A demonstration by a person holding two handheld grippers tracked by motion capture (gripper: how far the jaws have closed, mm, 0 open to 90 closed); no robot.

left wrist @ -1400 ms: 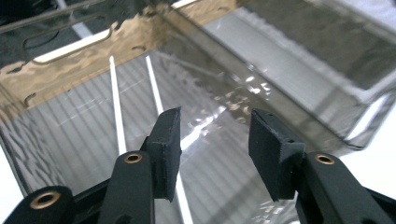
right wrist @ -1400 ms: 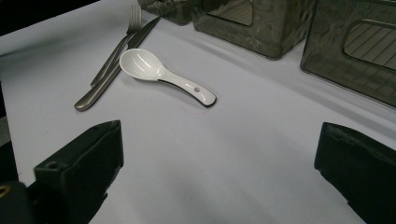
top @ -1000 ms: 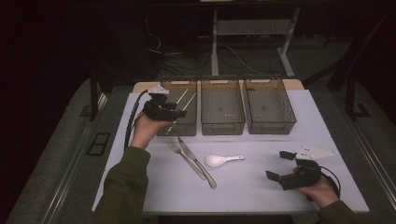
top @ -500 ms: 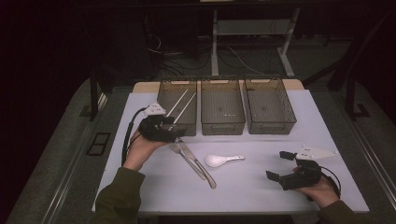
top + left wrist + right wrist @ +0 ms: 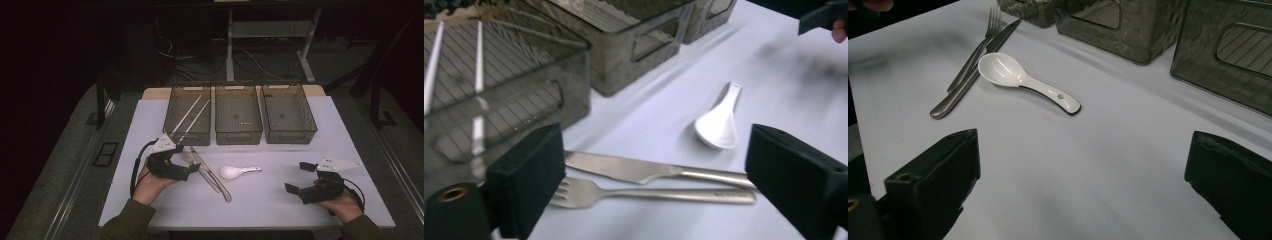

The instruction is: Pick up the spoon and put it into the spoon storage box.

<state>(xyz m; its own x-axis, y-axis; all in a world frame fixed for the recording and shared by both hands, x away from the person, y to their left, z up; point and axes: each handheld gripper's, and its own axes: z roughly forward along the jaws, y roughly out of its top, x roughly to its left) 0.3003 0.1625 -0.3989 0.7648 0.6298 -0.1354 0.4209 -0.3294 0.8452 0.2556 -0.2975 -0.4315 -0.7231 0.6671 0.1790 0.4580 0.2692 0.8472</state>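
From above: left gripper (image 5: 186,169) low over the white table (image 5: 150,125), just in front of the left bin (image 5: 172,127) and right beside the fork (image 5: 187,157) and knife (image 5: 212,177); jaws have just been opening, now wide, nothing between the pads. Right gripper (image 5: 301,177) near the front right corner, jaws likewise spread wide and empty. From the left gripper view, more detail: fork (image 5: 649,194) and knife (image 5: 644,170) lying side by side and touching, framed between the two black jaws, tines toward the bin; two white chopsticks (image 5: 476,75) seen through the bin's clear wall; white spoon (image 5: 719,122) farther off, clear of the cutlery. From the right gripper view: spoon (image 5: 1023,80) bowl up, its bowl just beside the knife (image 5: 960,90), with bare tabletop between it and the jaws. Middle bin (image 5: 238,114) and right bin (image 5: 288,112) close together along the far side. Open surface wide between spoon and right gripper; front edge of the table close under both hands.
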